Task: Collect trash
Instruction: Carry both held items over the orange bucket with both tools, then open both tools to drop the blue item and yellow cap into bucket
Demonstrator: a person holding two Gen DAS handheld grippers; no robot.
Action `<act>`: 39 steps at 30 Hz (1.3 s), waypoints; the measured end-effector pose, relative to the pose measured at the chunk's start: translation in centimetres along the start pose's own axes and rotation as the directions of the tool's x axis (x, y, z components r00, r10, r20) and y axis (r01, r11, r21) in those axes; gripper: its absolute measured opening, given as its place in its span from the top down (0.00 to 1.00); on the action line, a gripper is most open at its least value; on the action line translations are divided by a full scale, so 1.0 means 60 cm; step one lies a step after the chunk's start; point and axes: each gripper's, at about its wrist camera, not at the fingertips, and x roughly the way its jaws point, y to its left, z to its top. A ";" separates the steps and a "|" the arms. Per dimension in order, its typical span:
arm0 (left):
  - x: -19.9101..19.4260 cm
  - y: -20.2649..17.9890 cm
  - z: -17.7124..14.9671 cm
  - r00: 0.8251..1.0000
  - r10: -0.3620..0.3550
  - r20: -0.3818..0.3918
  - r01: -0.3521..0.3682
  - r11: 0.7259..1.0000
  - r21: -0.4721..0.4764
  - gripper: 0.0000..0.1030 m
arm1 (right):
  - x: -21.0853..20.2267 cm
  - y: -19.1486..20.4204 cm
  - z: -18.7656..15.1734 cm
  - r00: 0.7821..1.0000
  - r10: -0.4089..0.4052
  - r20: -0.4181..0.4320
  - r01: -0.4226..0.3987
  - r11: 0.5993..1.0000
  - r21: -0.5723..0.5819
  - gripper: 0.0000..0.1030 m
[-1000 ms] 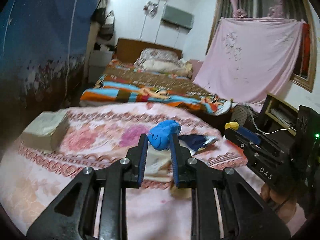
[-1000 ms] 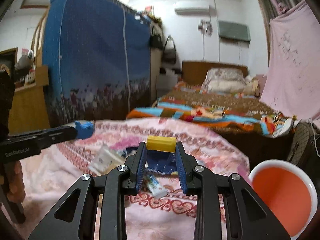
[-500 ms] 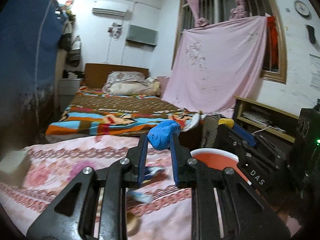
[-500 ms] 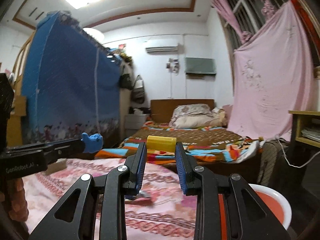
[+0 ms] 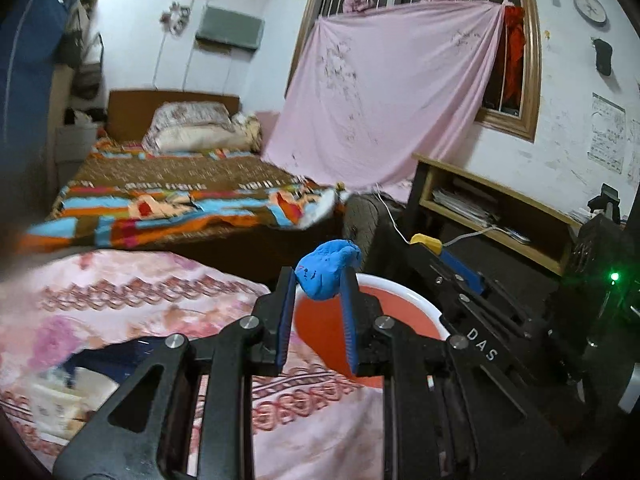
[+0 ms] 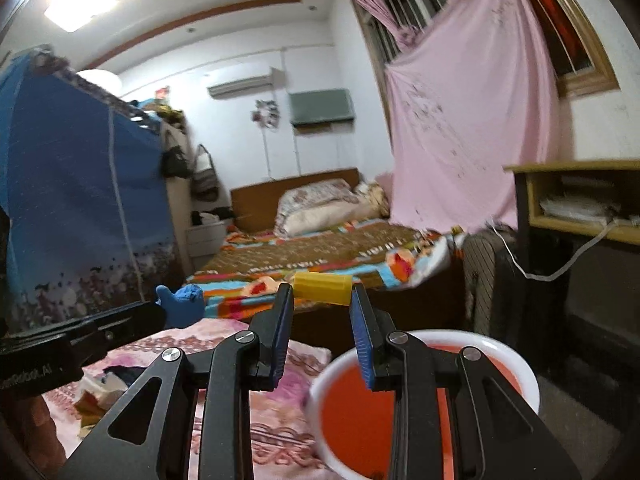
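Both grippers swung over to the basin [image 6: 520, 364] (jaws gripping blue wad [image 5: 328, 268], yellow piece [image 6: 322, 288]).

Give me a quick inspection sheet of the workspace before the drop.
Surface: pink floral bedspread.
Job's things: blue crumpled wad; yellow cylinder; red basin with white rim beside the bedspread.
Clutter: wrappers and scraps on the bedspread, blurred.
Grippers: left claw shut on the wad; right claw shut on the cylinder.
Cables: white cable hanging from the shelf.
Surroundings: second bed, pink sheet over the window.
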 end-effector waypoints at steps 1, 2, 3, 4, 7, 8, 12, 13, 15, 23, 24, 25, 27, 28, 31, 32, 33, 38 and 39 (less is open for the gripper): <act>0.009 -0.003 0.000 1.000 -0.007 -0.017 0.007 1.000 -0.006 0.93 | 0.005 -0.006 -0.001 1.000 -0.012 -0.017 0.012 1.000 0.009 0.74; 0.018 -0.007 0.001 0.999 -0.012 -0.034 0.011 1.000 -0.010 0.93 | 0.009 -0.009 -0.003 0.999 -0.022 -0.031 0.022 1.000 0.015 0.74; 0.028 -0.011 0.000 0.998 -0.014 -0.055 0.013 1.000 -0.016 0.93 | 0.012 -0.017 -0.005 0.998 -0.033 -0.049 0.034 0.999 0.023 0.74; 0.039 -0.016 -0.002 0.997 -0.014 -0.077 0.013 1.000 -0.020 0.93 | 0.014 -0.022 -0.007 0.997 -0.039 -0.061 0.041 0.999 0.030 0.74; 0.069 -0.024 -0.006 0.991 -0.020 -0.132 0.016 0.999 -0.035 0.93 | 0.022 -0.036 -0.015 0.993 -0.059 -0.098 0.065 0.997 0.051 0.74; 0.078 -0.027 -0.007 0.989 -0.023 -0.147 0.017 0.999 -0.041 0.93 | 0.024 -0.041 -0.017 0.992 -0.064 -0.108 0.070 0.996 0.058 0.74; 0.119 -0.027 -0.014 0.976 -0.049 -0.212 0.028 0.995 -0.097 0.93 | 0.035 -0.061 -0.026 0.985 -0.076 -0.153 0.090 0.992 0.091 0.74; 0.126 -0.027 -0.015 0.973 -0.056 -0.226 0.031 0.993 -0.111 0.93 | 0.037 -0.066 -0.029 0.983 -0.078 -0.165 0.095 0.990 0.101 0.74; 0.141 -0.024 -0.019 0.963 -0.073 -0.258 0.037 0.989 -0.141 0.93 | 0.043 -0.074 -0.031 0.980 -0.081 -0.180 0.103 0.988 0.114 0.74; 0.157 -0.010 -0.025 0.947 -0.105 -0.304 0.039 0.976 -0.216 0.90 | 0.046 -0.082 -0.035 0.973 -0.091 -0.214 0.121 0.984 0.133 0.63; 0.156 -0.008 -0.025 0.947 -0.104 -0.305 0.036 0.975 -0.221 0.89 | 0.045 -0.081 -0.035 0.973 -0.091 -0.211 0.121 0.984 0.132 0.61; 0.156 -0.008 -0.025 0.947 -0.102 -0.305 0.034 0.975 -0.221 0.88 | 0.045 -0.081 -0.035 0.974 -0.091 -0.209 0.121 0.984 0.132 0.61; 0.154 -0.006 -0.024 0.947 -0.100 -0.304 0.030 0.974 -0.225 0.86 | 0.045 -0.081 -0.033 0.975 -0.094 -0.203 0.122 0.984 0.132 0.58; 0.151 -0.005 -0.023 0.949 -0.097 -0.300 0.028 0.973 -0.227 0.85 | 0.044 -0.082 -0.032 0.975 -0.097 -0.199 0.124 0.983 0.133 0.58; 0.136 0.001 -0.019 0.959 -0.075 -0.272 0.013 0.975 -0.221 0.79 | 0.040 -0.081 -0.029 0.978 -0.101 -0.184 0.126 0.983 0.133 0.54; 0.130 0.003 -0.017 0.964 -0.061 -0.258 0.004 0.977 -0.214 0.77 | 0.038 -0.080 -0.027 0.980 -0.101 -0.174 0.124 0.984 0.130 0.54; 0.117 0.005 -0.016 0.973 -0.030 -0.230 -0.018 0.979 -0.202 0.74 | 0.037 -0.078 -0.025 0.981 -0.101 -0.165 0.123 0.984 0.125 0.52; 0.068 0.028 -0.013 0.987 0.054 -0.150 -0.083 0.977 -0.196 0.56 | 0.024 -0.056 -0.015 0.991 -0.089 -0.100 0.099 0.990 0.098 0.34; 0.054 0.036 -0.013 0.988 0.079 -0.133 -0.104 0.975 -0.197 0.52 | 0.022 -0.052 -0.014 0.993 -0.083 -0.088 0.092 0.992 0.092 0.28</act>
